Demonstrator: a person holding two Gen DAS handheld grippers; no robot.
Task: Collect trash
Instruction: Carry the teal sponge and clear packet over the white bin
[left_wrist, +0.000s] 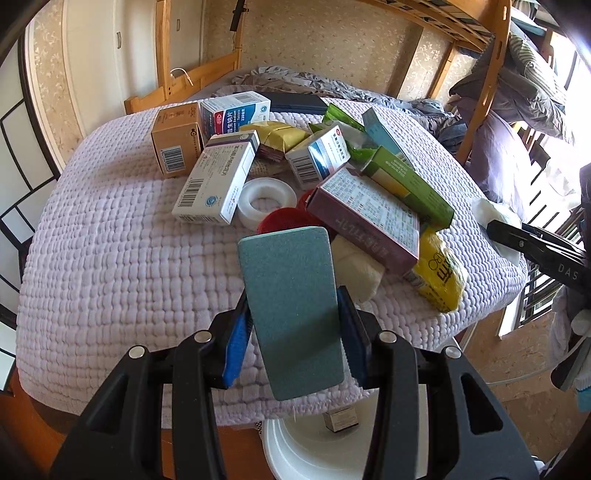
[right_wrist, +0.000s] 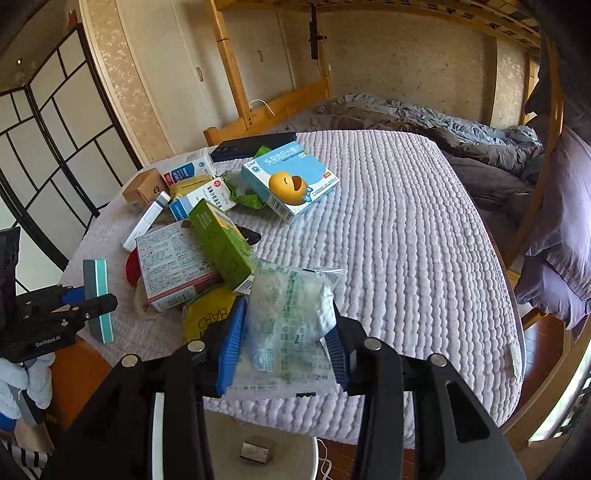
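My left gripper (left_wrist: 293, 325) is shut on a flat grey-green block (left_wrist: 291, 306) and holds it above the near edge of the lilac quilted table (left_wrist: 110, 258). It also shows in the right wrist view (right_wrist: 96, 299). My right gripper (right_wrist: 286, 332) is shut on a clear plastic packet (right_wrist: 291, 314) with white contents. A white bin (left_wrist: 295, 443) stands below the table edge with a small box (left_wrist: 341, 419) inside; it also shows in the right wrist view (right_wrist: 258, 450). A pile of medicine boxes (left_wrist: 218, 181), a yellow wrapper (left_wrist: 439, 275) and a tape roll (left_wrist: 266, 199) lies on the table.
A light-blue box (right_wrist: 291, 184) with a yellow face lies at the pile's far side. A green carton (right_wrist: 223, 242) leans on a pink box (right_wrist: 170, 266). A dark phone (right_wrist: 255, 146) lies at the back. A wooden bunk bed with grey bedding (right_wrist: 424, 118) stands behind.
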